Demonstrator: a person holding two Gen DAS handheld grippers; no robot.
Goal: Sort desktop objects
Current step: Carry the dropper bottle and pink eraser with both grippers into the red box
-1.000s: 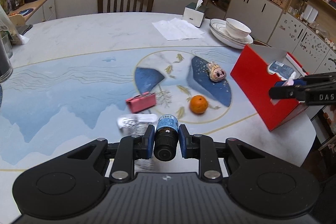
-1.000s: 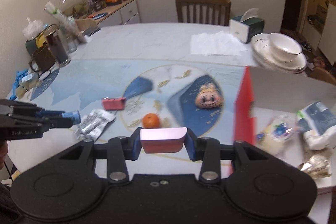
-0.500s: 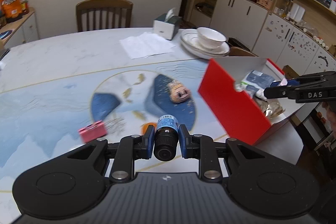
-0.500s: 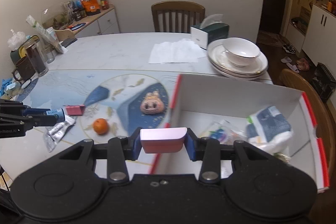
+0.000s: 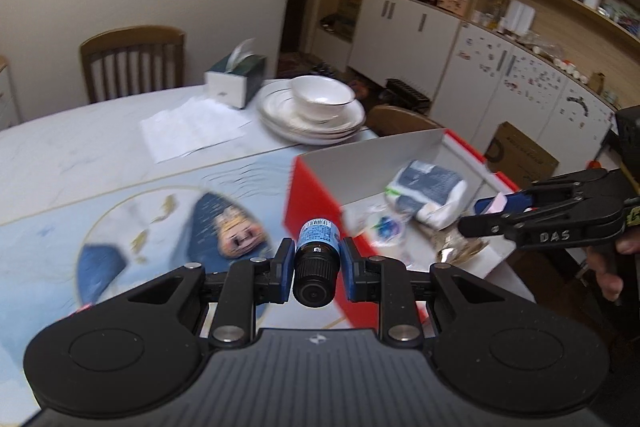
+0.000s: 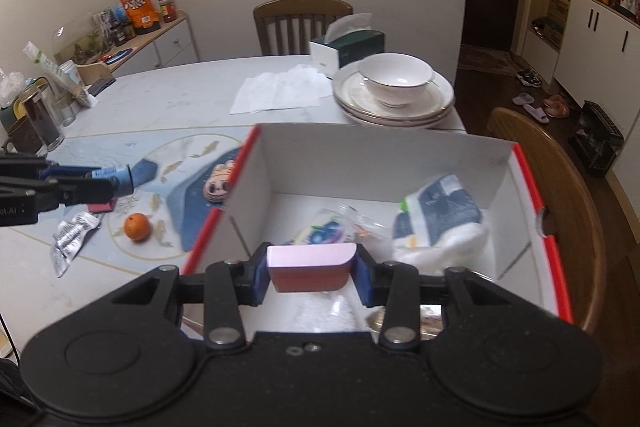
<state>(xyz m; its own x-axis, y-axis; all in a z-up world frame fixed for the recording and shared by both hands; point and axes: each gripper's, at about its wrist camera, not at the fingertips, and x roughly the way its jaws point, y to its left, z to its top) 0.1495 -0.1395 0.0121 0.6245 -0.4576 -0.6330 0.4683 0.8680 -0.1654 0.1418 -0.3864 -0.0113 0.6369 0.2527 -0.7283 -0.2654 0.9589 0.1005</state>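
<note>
My left gripper (image 5: pixel 316 267) is shut on a small dark bottle with a blue label (image 5: pixel 317 247), held above the table just left of the red box (image 5: pixel 312 203). My right gripper (image 6: pixel 311 269) is shut on a pink case (image 6: pixel 311 265) and hovers over the open red box (image 6: pixel 532 187), above its near side. The box holds a blue-and-white packet (image 6: pixel 440 215) and several small wrapped items. On the table lie an orange (image 6: pixel 137 226), a doll head (image 6: pixel 218 183), a red pouch (image 6: pixel 101 206) and a silver blister pack (image 6: pixel 70 239).
Stacked plates with a bowl (image 6: pixel 394 87), a tissue box (image 6: pixel 346 47) and a paper sheet (image 6: pixel 280 91) sit at the table's far side. Cups and jars (image 6: pixel 36 119) stand at the far left. Wooden chairs (image 6: pixel 560 187) stand by the box and behind the table.
Both grippers have swung right toward the red box with their loads. The right gripper went from beside the box to over its opening; the left has come close to its left wall.
</note>
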